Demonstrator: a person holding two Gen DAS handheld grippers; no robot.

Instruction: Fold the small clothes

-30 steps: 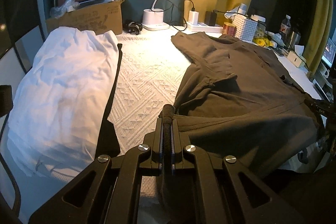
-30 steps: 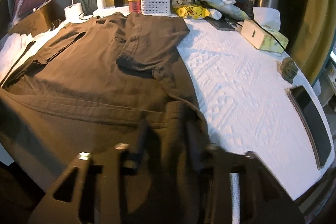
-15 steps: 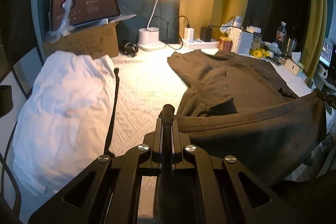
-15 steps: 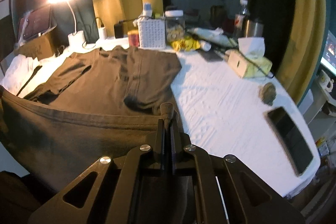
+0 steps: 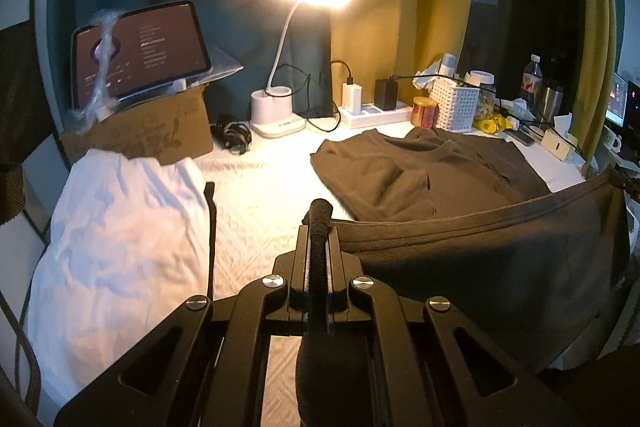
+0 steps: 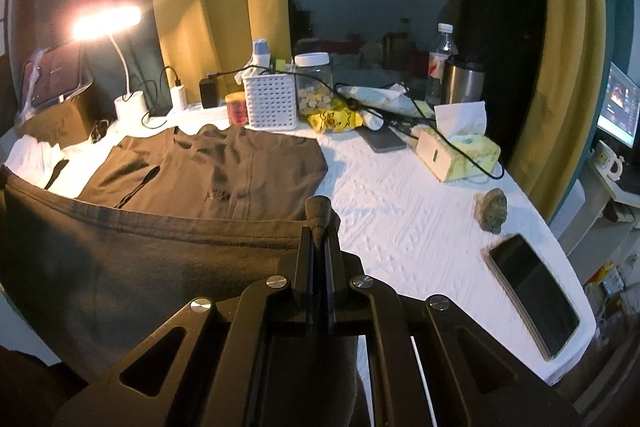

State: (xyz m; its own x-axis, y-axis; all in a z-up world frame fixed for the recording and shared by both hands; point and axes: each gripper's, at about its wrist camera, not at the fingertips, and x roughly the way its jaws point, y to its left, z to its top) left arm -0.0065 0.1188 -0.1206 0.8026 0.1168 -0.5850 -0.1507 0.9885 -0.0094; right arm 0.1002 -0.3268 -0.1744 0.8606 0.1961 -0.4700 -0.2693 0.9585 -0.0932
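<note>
A dark brown T-shirt (image 5: 432,171) lies on the white textured table cover, its upper half flat near the far clutter. Its bottom hem (image 5: 460,227) is lifted and stretched taut between my two grippers. My left gripper (image 5: 320,211) is shut on the hem's left corner. My right gripper (image 6: 318,207) is shut on the hem's right corner; the shirt (image 6: 216,167) spreads to its left, with the sleeves folded in. The raised cloth hangs down in front and hides the near table edge.
White clothes (image 5: 120,227) are piled at the left. At the back stand a cardboard box with a tablet (image 5: 140,59), a lit desk lamp (image 5: 280,107), a power strip, a white basket (image 6: 272,103) and bottles. At the right lie a tissue pack (image 6: 464,147), a small figurine (image 6: 492,211) and a phone (image 6: 532,291).
Both grippers have risen with the hem, lifting the shirt's lower part off the table and pulling it taut. The right gripper closed on the hem about a second ago.
</note>
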